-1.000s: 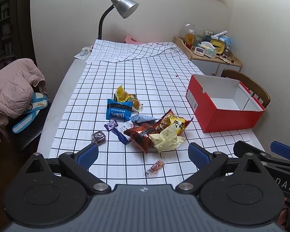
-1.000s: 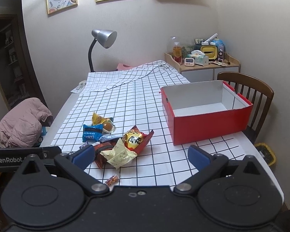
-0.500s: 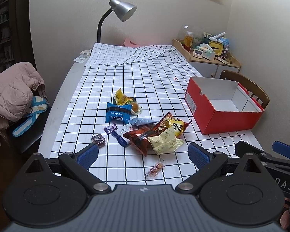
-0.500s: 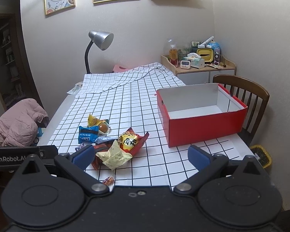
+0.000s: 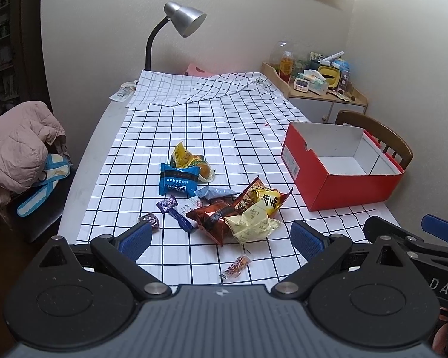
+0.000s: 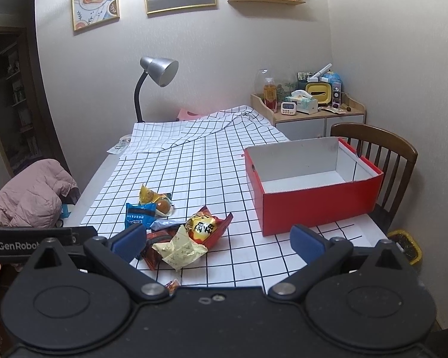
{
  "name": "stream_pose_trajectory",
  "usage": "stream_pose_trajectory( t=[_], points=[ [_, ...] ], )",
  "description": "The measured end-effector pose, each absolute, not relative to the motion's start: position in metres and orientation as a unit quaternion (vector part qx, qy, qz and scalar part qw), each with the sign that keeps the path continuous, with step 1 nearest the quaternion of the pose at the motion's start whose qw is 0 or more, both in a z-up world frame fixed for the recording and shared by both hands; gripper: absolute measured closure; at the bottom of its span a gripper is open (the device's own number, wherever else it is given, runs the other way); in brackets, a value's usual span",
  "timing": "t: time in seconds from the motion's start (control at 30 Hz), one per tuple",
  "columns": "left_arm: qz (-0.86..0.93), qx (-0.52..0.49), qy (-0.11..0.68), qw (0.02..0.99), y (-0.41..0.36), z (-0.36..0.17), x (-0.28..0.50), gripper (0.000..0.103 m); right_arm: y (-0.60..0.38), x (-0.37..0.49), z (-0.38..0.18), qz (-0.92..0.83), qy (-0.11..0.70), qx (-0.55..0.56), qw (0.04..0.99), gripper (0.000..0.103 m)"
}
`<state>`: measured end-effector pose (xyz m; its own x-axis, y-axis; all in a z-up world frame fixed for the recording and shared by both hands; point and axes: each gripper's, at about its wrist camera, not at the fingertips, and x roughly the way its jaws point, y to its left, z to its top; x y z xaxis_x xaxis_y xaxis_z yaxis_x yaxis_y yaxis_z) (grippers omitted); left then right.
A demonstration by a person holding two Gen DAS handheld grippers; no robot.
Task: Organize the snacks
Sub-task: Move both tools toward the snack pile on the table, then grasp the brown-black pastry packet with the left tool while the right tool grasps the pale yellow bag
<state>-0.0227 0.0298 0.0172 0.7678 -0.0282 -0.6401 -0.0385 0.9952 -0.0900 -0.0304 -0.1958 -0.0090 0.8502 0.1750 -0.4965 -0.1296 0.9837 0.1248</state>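
Snacks [image 5: 224, 200] sit heaped near the front of the counter [image 5: 86, 161], on the black-and-white checked cloth [image 5: 212, 125], and nothing is gripping them; left hand-held gripper [image 5: 221, 235] hangs over the near edge with its blue-padded fingers [image 5: 134, 237] spread wide, nothing between them; right hand-held gripper [image 6: 218, 240] hovers just beside it, released as well, its pads [image 6: 306, 240] framing the pile's right side and bare cloth. Look at the spread: a blue packet [image 5: 178, 181] lies flat at the far left of the heap; a yellow wrapper [image 5: 183, 156] sits just behind it, touching a clear pack with a round brown cake [image 5: 205, 170]; a pale blue sachet [image 5: 215, 192] lies between the blue packet and the big red-and-yellow bag [image 5: 259, 198]; a dark red foil pack [image 5: 213, 219] lies under a cream packet [image 5: 252, 222], both in front of that bag; a small purple candy [image 5: 167, 203] and a dark wrapped sweet [image 5: 150, 219] lie off to the left; one tiny orange-wrapped candy [image 5: 237, 265] lies alone, nearest the camera. Over on the right, apart from the heap, stands the red box [image 6: 313, 205], lid off, white inside, nothing visible in it; a wooden chair [image 6: 385, 149] stands behind it; a grey desk lamp [image 6: 158, 68] leans over the far end.
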Motion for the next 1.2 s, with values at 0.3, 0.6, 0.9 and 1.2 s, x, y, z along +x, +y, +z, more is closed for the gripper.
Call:
stream_pose_trajectory(
  t=[0.3,0.6,0.9,1.2],
  points=[
    [0.000,-0.051,0.344,0.937,0.032,0.016,-0.017,0.003,-0.192,-0.026,-0.011,0.087,0.268,0.043,0.959,0.000],
    [0.005,-0.061,0.365,0.929,0.041,0.004,0.000,0.003,-0.188,-0.009,-0.017,0.104,0.283,0.041,0.953,0.001],
    [0.039,-0.096,0.429,0.898,0.067,-0.033,0.027,0.003,-0.187,0.024,-0.046,0.135,0.341,0.049,0.929,0.010],
    [0.050,-0.100,0.441,0.890,0.086,-0.053,0.053,0.003,-0.172,0.059,-0.072,0.175,0.359,-0.005,0.917,0.017]
  ],
)
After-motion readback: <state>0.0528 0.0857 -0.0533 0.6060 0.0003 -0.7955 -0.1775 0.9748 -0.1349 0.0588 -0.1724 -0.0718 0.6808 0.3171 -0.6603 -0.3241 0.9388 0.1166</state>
